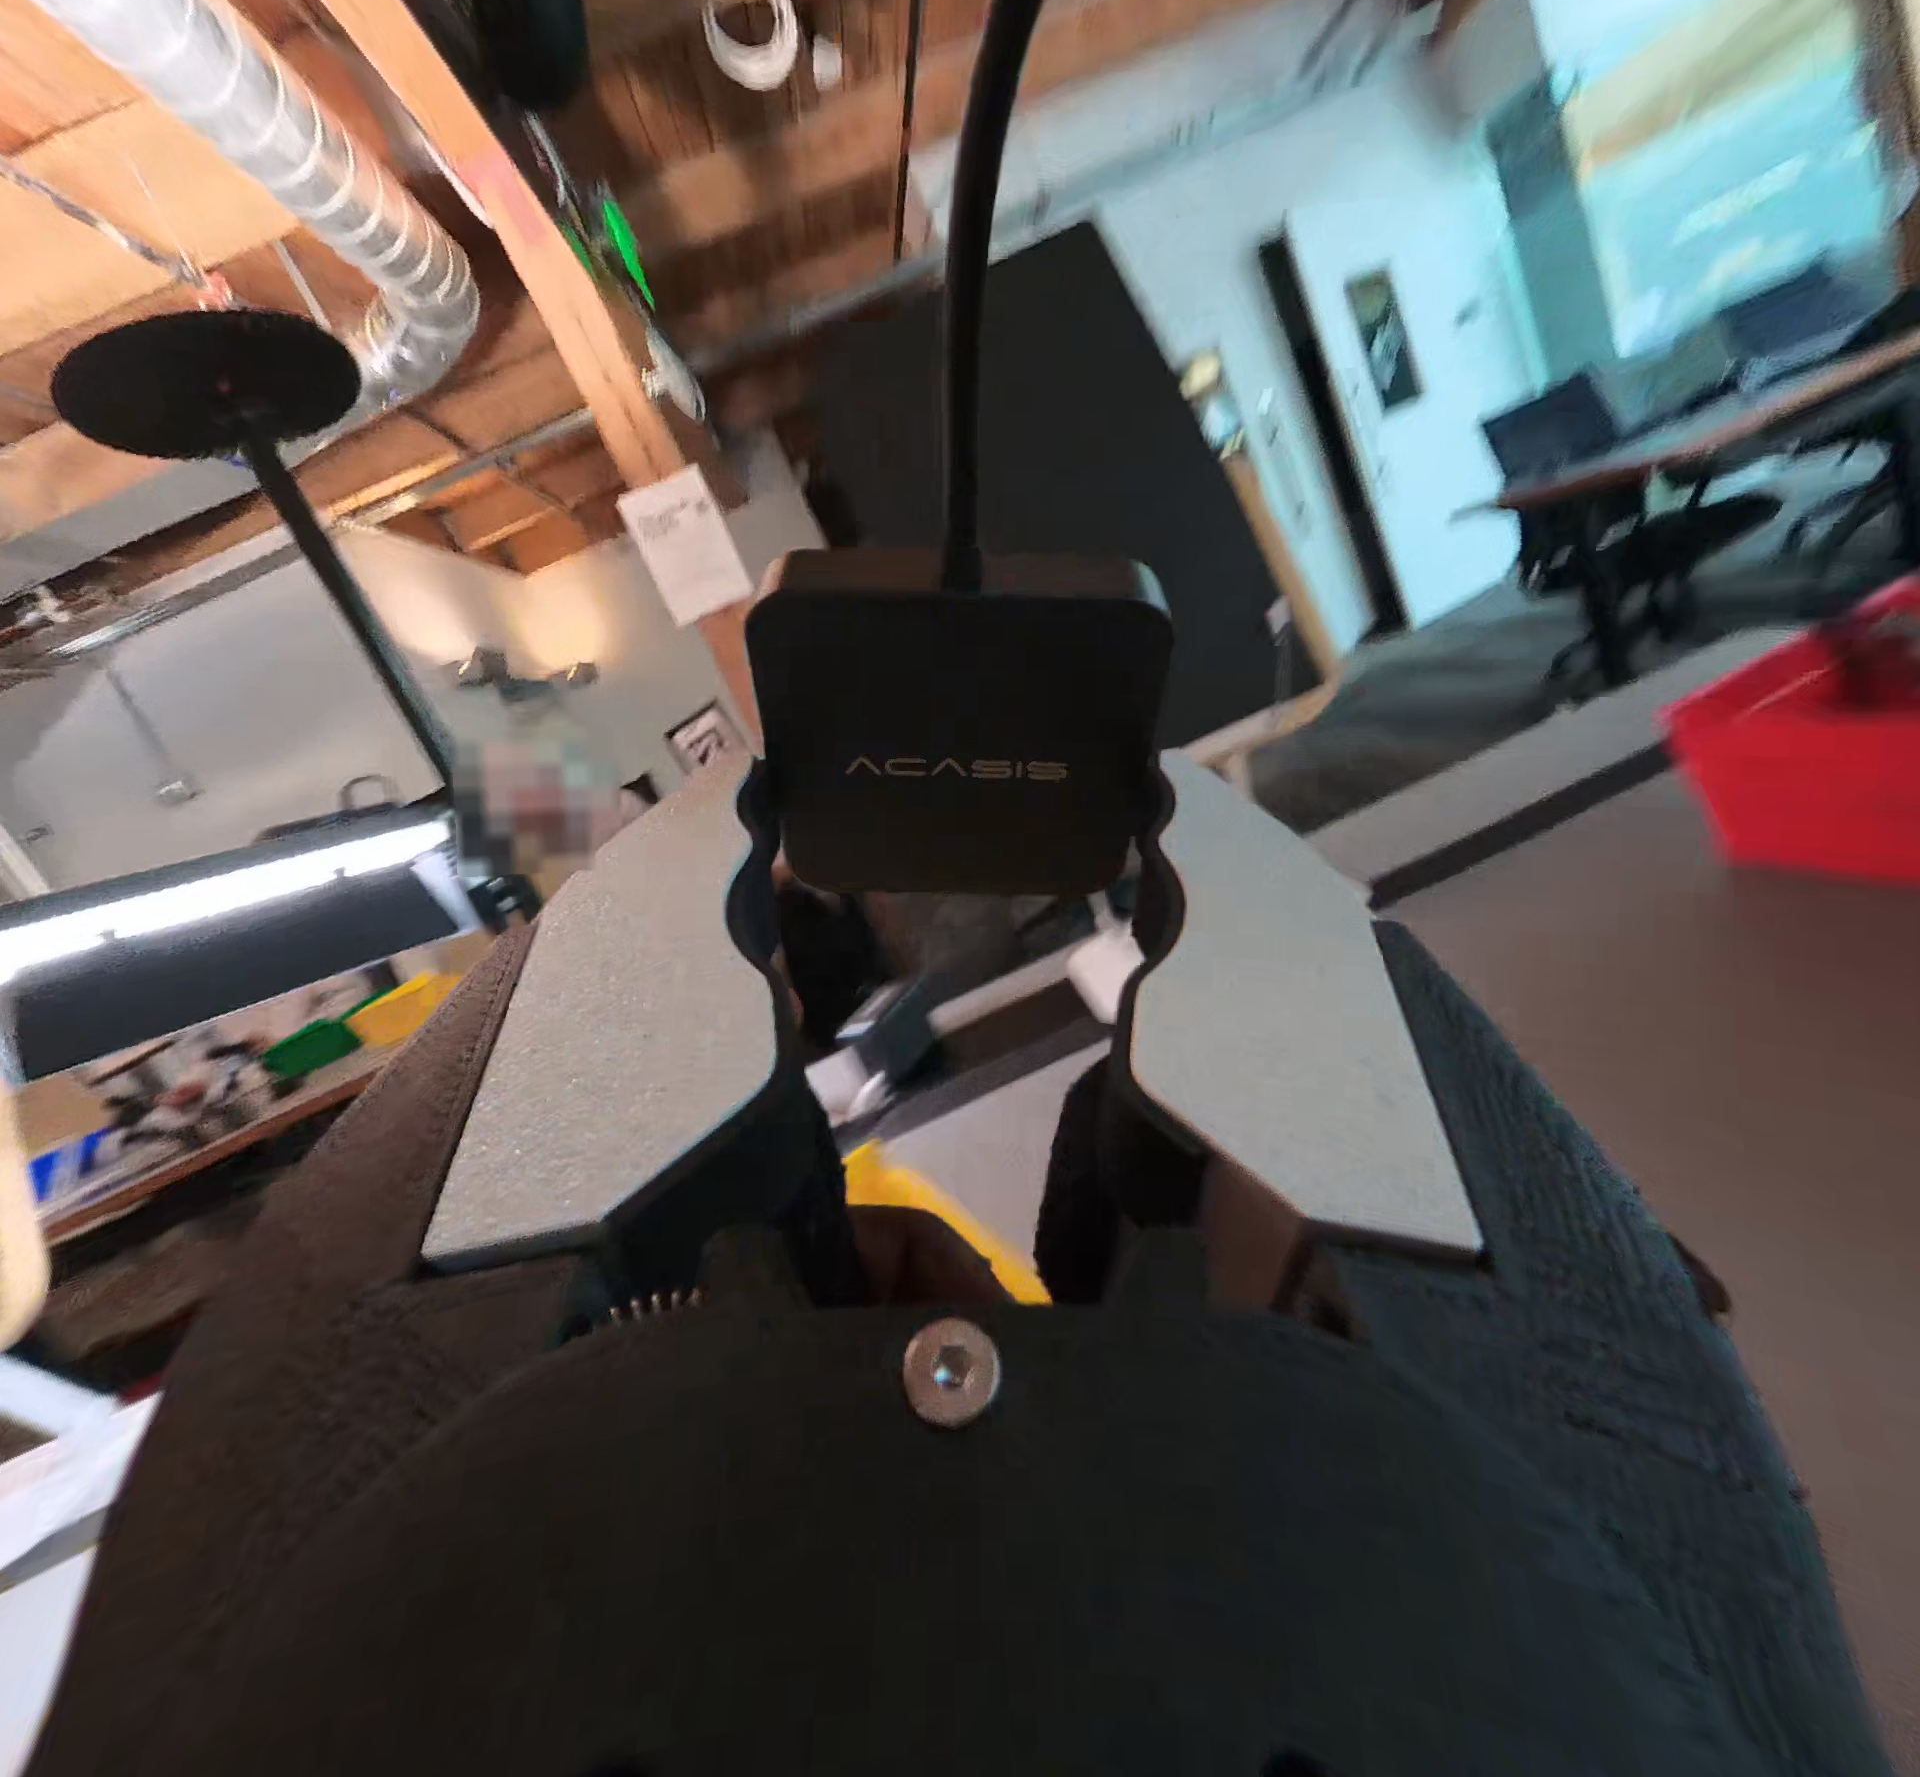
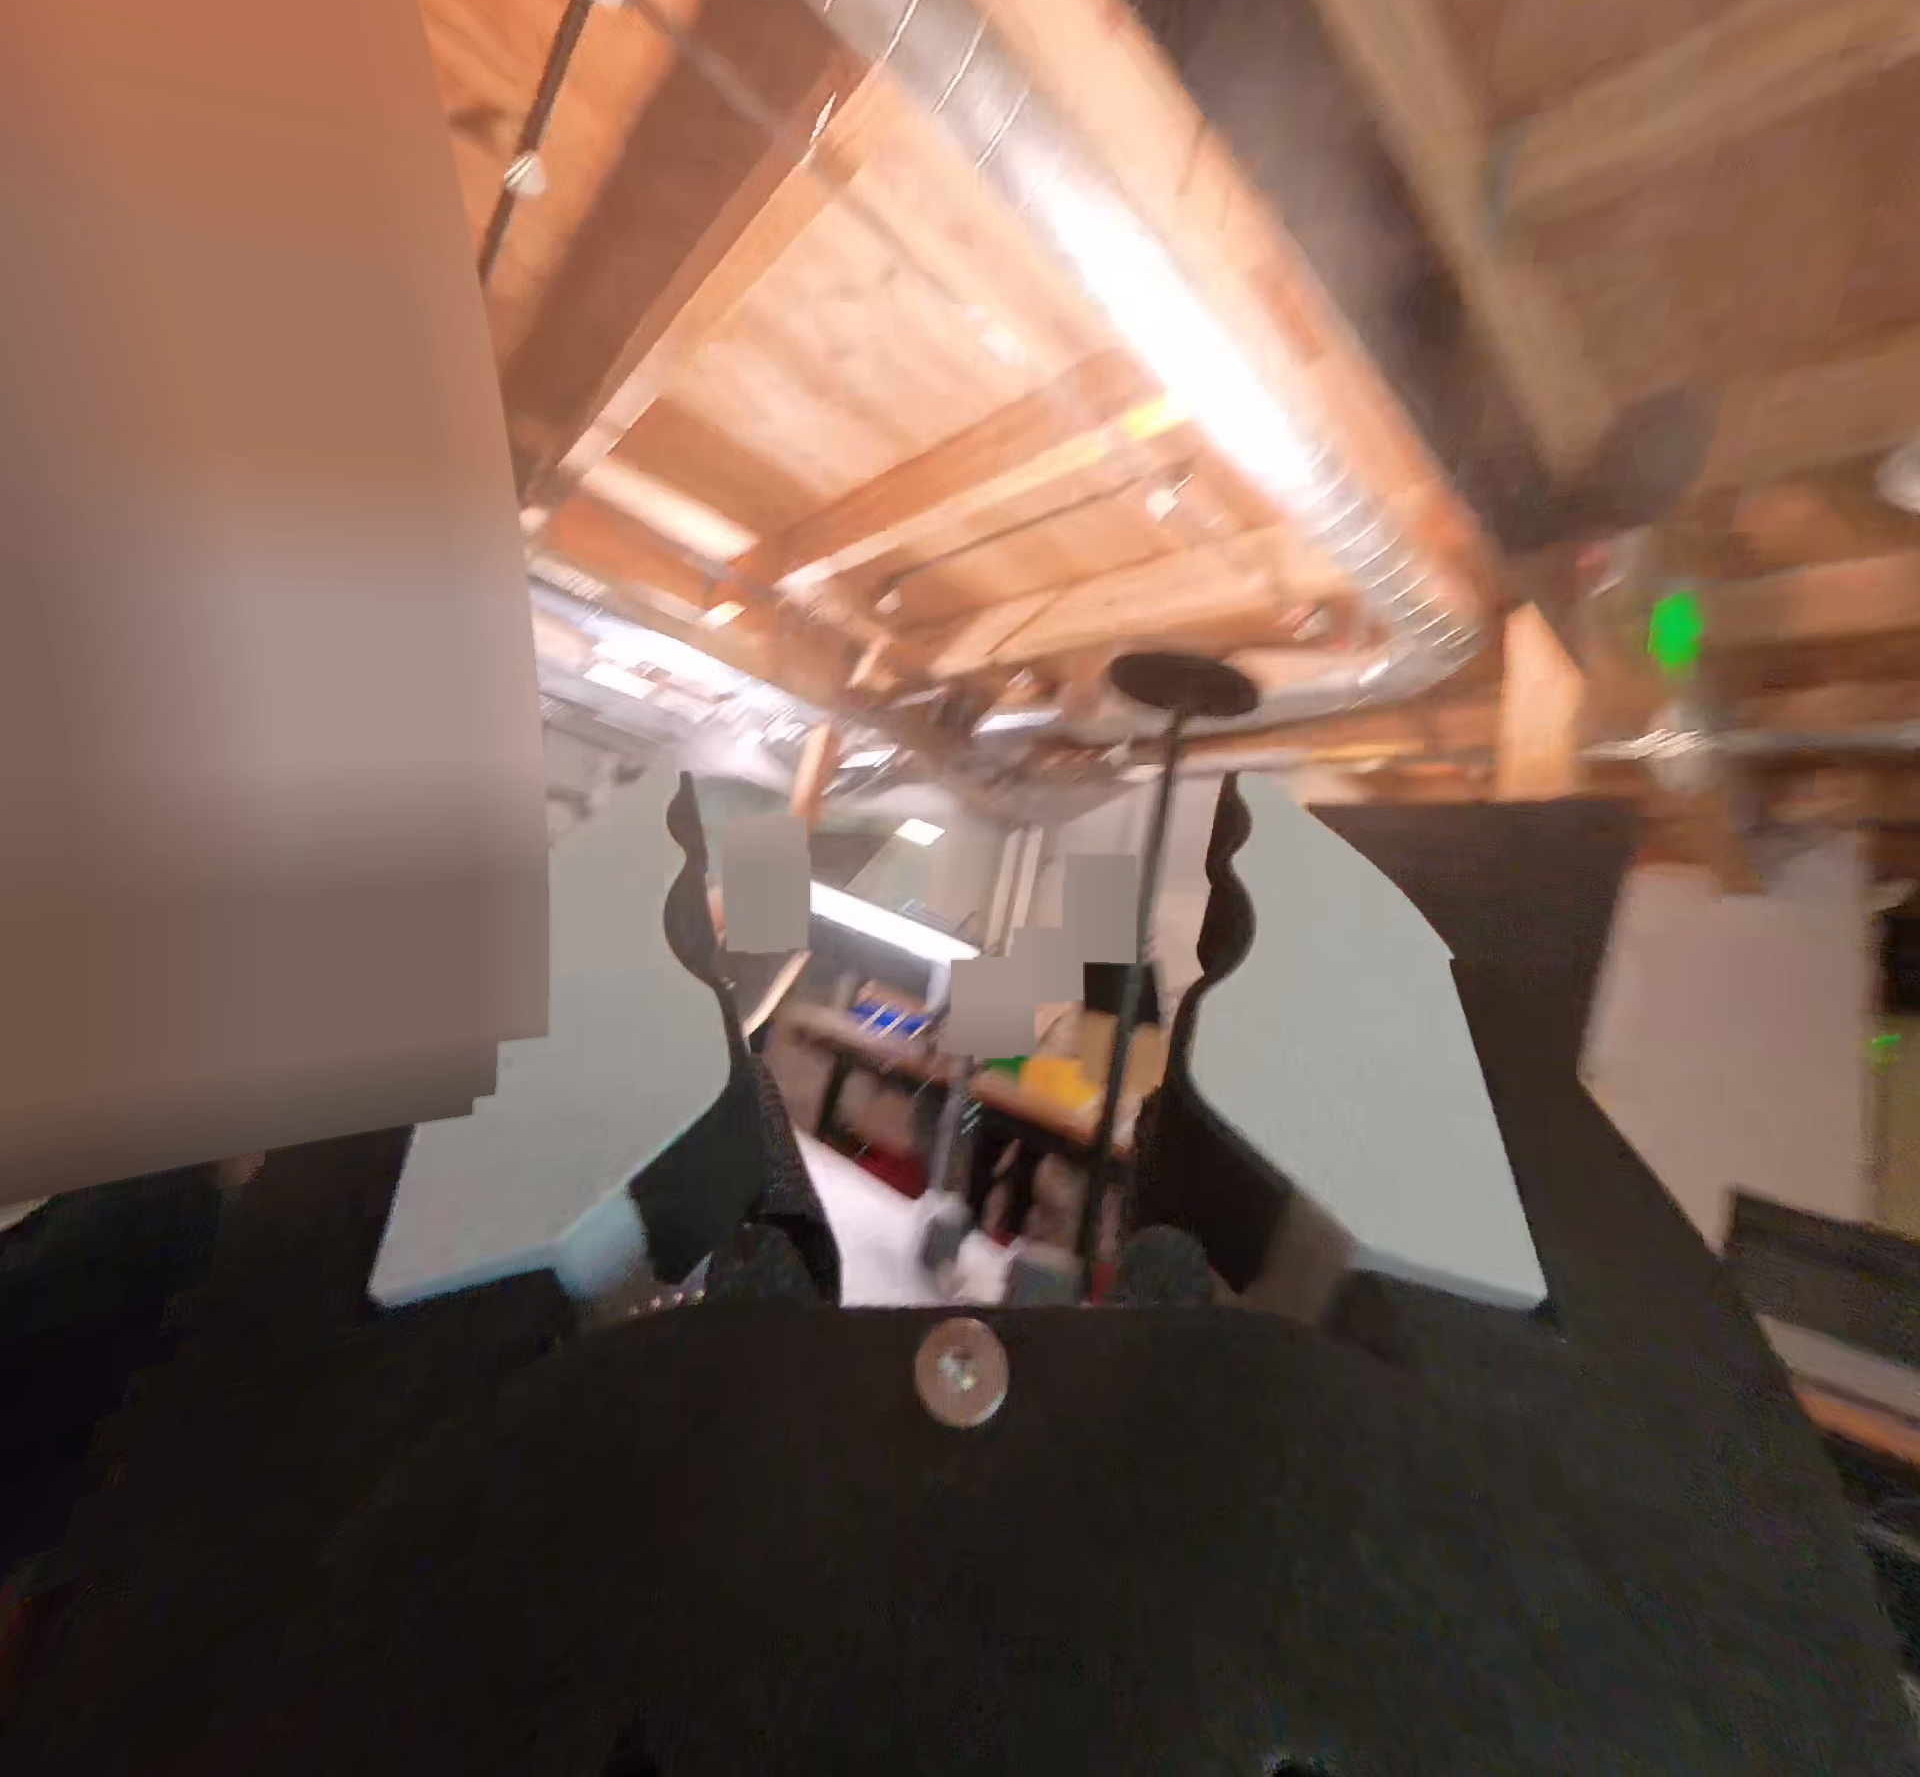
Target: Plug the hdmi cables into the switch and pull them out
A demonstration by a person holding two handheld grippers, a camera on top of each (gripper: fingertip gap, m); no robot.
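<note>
In the left wrist view my left gripper (image 1: 956, 792) is shut on the switch (image 1: 958, 688), a small flat black square box with rounded corners. It holds the switch up in the air, tilted towards the ceiling. A black cable (image 1: 987, 200) runs up from the switch's far edge and out of the top of the frame. In the right wrist view my right gripper (image 2: 956, 813) is open and empty, also pointing up at the wooden ceiling. No loose HDMI plug shows in either view.
A dark brown tabletop (image 1: 1662, 1052) lies at the right with a red bin (image 1: 1818, 761) on it. A black lamp stand (image 1: 208, 382) rises at the left. Yellow and green bins (image 1: 353, 1026) sit on a far bench. The right wrist view is blurred.
</note>
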